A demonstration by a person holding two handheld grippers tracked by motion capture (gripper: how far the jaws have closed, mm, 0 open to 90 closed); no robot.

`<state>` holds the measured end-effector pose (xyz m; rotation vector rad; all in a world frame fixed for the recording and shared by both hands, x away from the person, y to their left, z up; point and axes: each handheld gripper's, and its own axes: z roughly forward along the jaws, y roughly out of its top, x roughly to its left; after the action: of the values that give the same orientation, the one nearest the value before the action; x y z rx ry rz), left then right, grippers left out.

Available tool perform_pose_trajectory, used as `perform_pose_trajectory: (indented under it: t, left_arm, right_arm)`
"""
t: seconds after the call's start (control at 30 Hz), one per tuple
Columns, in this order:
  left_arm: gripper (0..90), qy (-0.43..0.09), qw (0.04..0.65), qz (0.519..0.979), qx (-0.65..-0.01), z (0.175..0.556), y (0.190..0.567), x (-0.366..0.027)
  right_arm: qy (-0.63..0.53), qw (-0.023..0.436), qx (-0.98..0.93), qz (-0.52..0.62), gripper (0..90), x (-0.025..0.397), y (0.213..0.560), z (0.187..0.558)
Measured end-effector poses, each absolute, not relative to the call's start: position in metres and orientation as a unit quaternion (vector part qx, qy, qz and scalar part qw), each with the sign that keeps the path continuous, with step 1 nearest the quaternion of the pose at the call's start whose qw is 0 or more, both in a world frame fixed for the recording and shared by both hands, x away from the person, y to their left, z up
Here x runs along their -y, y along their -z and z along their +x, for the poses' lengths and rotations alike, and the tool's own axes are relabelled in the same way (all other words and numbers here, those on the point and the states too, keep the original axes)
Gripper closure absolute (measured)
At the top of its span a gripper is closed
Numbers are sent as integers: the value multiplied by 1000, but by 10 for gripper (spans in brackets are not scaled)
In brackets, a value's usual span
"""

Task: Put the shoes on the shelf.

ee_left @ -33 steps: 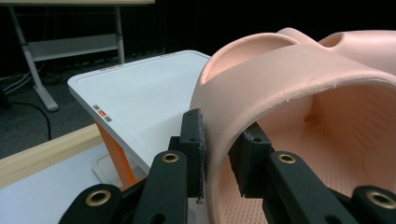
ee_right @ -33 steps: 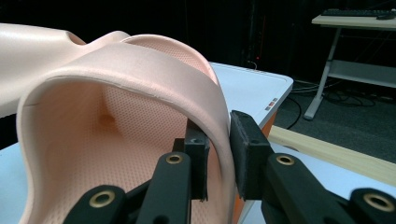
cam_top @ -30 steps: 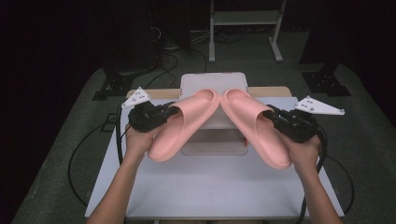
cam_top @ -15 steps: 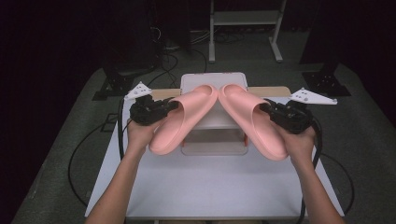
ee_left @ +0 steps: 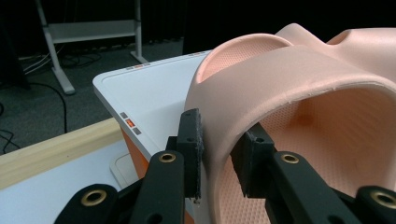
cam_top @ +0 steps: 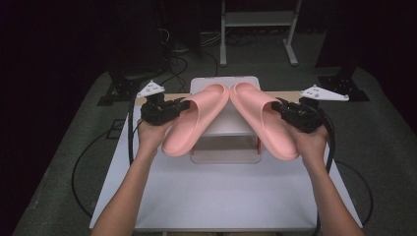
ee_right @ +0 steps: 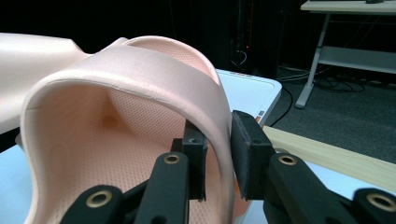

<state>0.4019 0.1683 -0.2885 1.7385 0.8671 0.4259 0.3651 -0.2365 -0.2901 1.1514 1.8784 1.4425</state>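
At the left of the high view, the left gripper [cam_top: 183, 104] is clamped on the strap edge of the left slipper [cam_top: 194, 121], one jaw outside the strap and one inside, as its own view shows [ee_left: 215, 156]. That slipper hangs in the air over the tabletop [cam_top: 221, 191], toe toward the middle, heel down and toward the person. In the centre, under both slippers, sits a white box [cam_top: 225, 125] with an open front. The two toes nearly meet above its top, at the upper middle of the frame; whether they touch I can't tell. To the right, the right slipper [cam_top: 263, 124] mirrors the first, and the right gripper [cam_top: 275, 109] is clamped on its strap the same way [ee_right: 218, 154].

I'd say the pair is being brought to the box. To do it well, keep both grips firm, since the soft strap can fold and slip; level the soles, line the toes up side by side, and lower both together, so neither heel catches the box's edge.
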Motion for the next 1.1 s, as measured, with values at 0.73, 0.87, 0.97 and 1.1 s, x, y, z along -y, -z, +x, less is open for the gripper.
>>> perform_pose_trajectory:
  t: [0.73,0.87,0.97,1.1]
  left_arm:
    - [689,-193,544,708,-407,416,282,-162]
    - [683,-193,545,705,-410,419,281,-159]
    - [678,-193,545,704,-413,421,281,-158]
    - [669,-191,545,702,-417,423,281,-154]
  right_arm:
    - [-520,248,-692,436,716,219,286,385]
    - [-520,246,-691,437,709,216,286,388]
    - [-520,247,-690,439,706,215,286,390]
    - [-521,241,-687,446,702,215,287,393]
